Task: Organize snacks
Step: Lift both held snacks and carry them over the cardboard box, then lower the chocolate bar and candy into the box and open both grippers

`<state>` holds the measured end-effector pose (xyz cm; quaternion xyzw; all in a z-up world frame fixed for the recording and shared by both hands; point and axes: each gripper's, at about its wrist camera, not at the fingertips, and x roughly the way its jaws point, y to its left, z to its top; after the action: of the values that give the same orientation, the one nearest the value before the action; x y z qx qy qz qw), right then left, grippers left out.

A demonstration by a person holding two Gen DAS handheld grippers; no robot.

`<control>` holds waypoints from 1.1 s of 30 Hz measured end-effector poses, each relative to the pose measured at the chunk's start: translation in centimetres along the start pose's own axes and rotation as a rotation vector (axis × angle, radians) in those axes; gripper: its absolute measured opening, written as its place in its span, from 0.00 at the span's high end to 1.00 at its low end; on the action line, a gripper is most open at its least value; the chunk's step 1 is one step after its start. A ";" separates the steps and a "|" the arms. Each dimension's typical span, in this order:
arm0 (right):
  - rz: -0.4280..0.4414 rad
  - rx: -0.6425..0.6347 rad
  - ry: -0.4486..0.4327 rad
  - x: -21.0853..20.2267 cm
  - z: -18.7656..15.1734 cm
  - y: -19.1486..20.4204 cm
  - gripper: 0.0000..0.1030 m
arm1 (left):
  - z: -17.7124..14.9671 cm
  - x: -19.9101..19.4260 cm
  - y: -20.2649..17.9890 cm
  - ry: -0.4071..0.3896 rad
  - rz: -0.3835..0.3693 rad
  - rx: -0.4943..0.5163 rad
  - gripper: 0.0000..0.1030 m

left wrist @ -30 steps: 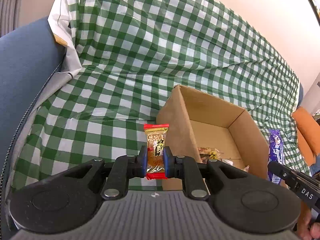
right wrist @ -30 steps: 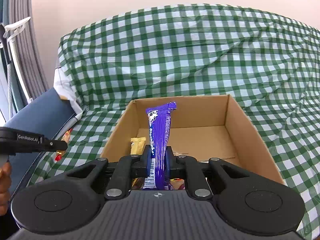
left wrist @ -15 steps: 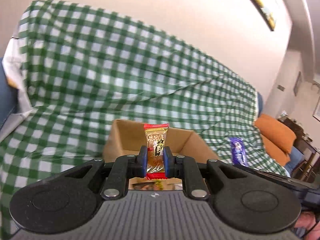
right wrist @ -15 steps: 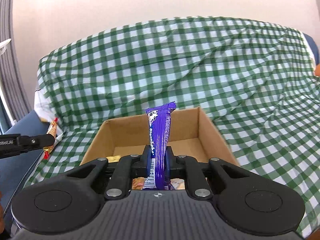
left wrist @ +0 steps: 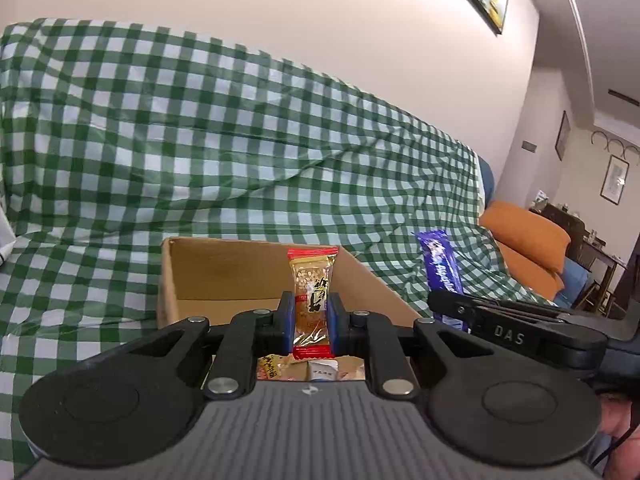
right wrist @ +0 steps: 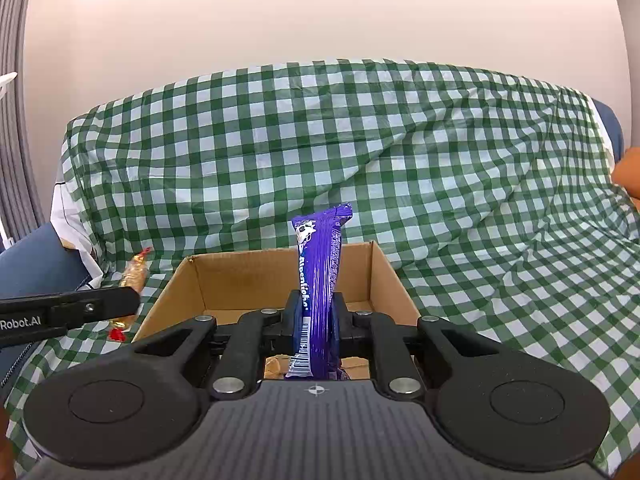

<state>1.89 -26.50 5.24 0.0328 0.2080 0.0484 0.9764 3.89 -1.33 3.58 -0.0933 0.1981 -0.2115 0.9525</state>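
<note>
My left gripper (left wrist: 310, 316) is shut on a gold snack packet with red ends (left wrist: 312, 280), held upright over the near edge of an open cardboard box (left wrist: 208, 276). My right gripper (right wrist: 316, 316) is shut on a purple chocolate bar (right wrist: 320, 272), held upright over the same box (right wrist: 240, 280). Each gripper shows in the other's view: the right one with its purple bar (left wrist: 440, 268) on the right, the left one with its gold packet (right wrist: 134, 276) on the left. A few small wrapped snacks (left wrist: 276, 366) lie in the box bottom.
The box sits on a sofa draped with a green-and-white checked cloth (left wrist: 200, 140). An orange cushion (left wrist: 524, 236) lies at the far right. A blue sofa arm (right wrist: 36, 256) is at the left. A wall rises behind the sofa.
Both grippers have risen and tilted up, so the box sits lower in each view. The left gripper has swung right from beside the box to over its near edge. Both still hold their snacks.
</note>
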 end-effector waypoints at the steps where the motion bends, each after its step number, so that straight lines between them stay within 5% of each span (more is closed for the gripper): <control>1: -0.002 -0.006 -0.003 0.0 0.0 0.1 0.86 | -0.1 0.0 0.0 0.000 -0.002 0.003 0.83; 26: -0.006 -0.077 -0.033 -0.1 -0.1 0.7 0.84 | -0.3 0.2 -0.8 -0.002 -0.048 0.033 0.83; 27: -0.004 -0.076 -0.022 0.1 -0.1 0.8 0.82 | -0.3 0.2 -0.8 -0.002 -0.047 0.030 0.83; 30: -0.029 -0.086 -0.002 0.4 -0.2 0.9 0.51 | -0.1 0.1 -0.7 -0.004 -0.044 0.024 0.79; 33: -0.044 -0.074 -0.009 0.4 -0.1 0.7 0.41 | -0.1 -0.1 -0.5 -0.007 -0.038 0.019 0.73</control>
<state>2.18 -25.80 5.05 -0.0076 0.2025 0.0342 0.9787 3.60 -1.71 3.68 -0.0886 0.1908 -0.2312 0.9499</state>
